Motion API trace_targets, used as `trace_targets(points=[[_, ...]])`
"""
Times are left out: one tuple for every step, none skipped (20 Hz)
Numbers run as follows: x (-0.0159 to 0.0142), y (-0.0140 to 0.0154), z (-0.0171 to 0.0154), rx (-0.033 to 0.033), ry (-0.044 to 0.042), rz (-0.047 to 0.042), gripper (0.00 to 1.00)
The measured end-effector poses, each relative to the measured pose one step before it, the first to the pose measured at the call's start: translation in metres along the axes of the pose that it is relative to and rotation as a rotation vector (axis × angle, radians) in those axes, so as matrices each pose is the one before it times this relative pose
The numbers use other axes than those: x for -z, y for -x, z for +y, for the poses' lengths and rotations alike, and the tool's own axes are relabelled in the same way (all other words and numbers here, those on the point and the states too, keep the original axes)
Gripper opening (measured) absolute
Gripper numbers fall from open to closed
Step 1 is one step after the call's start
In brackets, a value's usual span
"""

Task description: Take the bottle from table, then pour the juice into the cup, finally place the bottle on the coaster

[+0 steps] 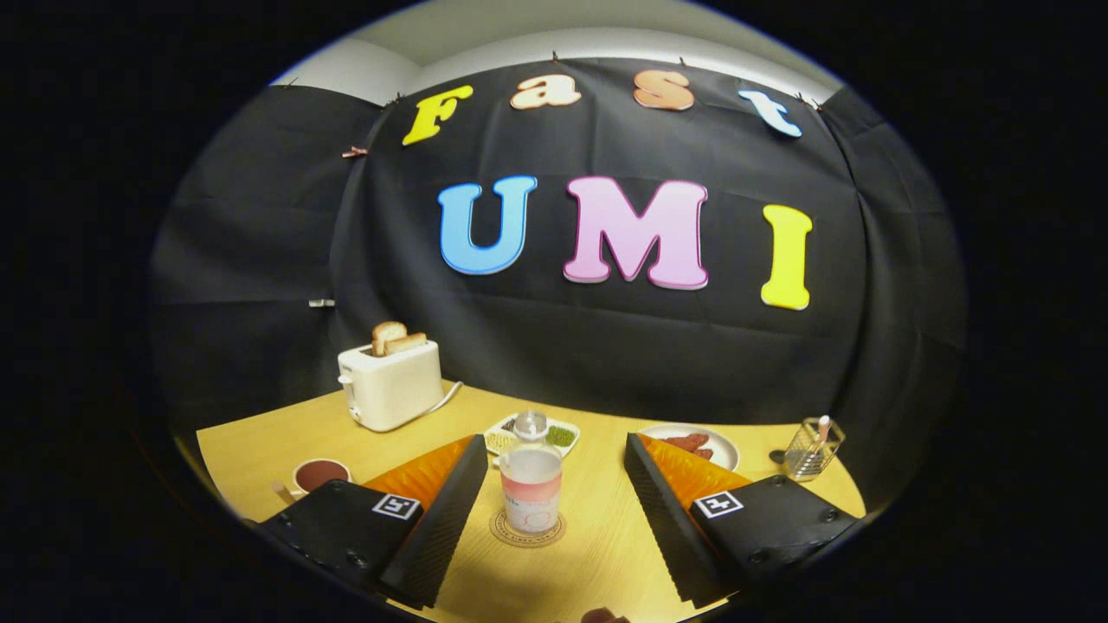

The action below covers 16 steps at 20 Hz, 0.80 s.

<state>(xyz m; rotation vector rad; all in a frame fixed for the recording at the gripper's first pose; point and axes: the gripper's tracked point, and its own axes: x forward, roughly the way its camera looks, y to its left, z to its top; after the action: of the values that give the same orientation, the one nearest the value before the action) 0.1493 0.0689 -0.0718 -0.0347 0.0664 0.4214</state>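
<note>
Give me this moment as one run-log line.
tongs open, apart from bottle | bottle upright on coaster, between fingers | cup left, holds dark liquid

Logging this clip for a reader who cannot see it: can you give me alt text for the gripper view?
A bottle stands upright on a round coaster on the yellow table, between the open fingers of the gripper, which do not touch it. Beyond are a toaster with bread, a cup, two plates and a clear holder.
</note>
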Motion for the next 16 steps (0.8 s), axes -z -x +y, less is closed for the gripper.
trace_targets(points=[[-0.01617, 0.01007, -0.00312, 0.00476, 0.01175, -0.02131, 0.98], [-0.01265, 0.00960, -0.00491, 0.00956, 0.00447, -0.00908, 0.98], [-0.01138, 0.01083, -0.00456, 0.01101, 0.00085, -0.00294, 0.97], [-0.01226, 0.01164, -0.00499, 0.01494, 0.00327, -0.00796, 0.97], [-0.01148, 0.00959, -0.00754, 0.02084, 0.00923, -0.01015, 0.97], [-0.00970, 0.01169, -0.00772, 0.02505, 0.01224, -0.00869, 0.97], [-0.00935, 0.01046, -0.00707, 0.02360, 0.01468, -0.01033, 0.97], [-0.01043, 0.01155, -0.00554, 0.01939, 0.01150, -0.00883, 0.97], [-0.00839, 0.01315, -0.00550, 0.01878, 0.00692, -0.00057, 0.97], [-0.00522, 0.01151, -0.00351, 0.01896, -0.00209, -0.00031, 0.97], [-0.00531, 0.01207, -0.00397, 0.01847, -0.00930, -0.00343, 0.97], [-0.00428, 0.01037, -0.00036, 0.01375, -0.01564, -0.00154, 0.97], [-0.00218, 0.01005, -0.00113, 0.01101, -0.01377, 0.00120, 0.97], [-0.00036, 0.00827, -0.00132, 0.01418, -0.00990, 0.00258, 0.97], [-0.00202, 0.00778, -0.00179, 0.01297, -0.00616, -0.00042, 0.97], [-0.00185, 0.00630, 0.00015, 0.01224, -0.00287, -0.00243, 0.97]])
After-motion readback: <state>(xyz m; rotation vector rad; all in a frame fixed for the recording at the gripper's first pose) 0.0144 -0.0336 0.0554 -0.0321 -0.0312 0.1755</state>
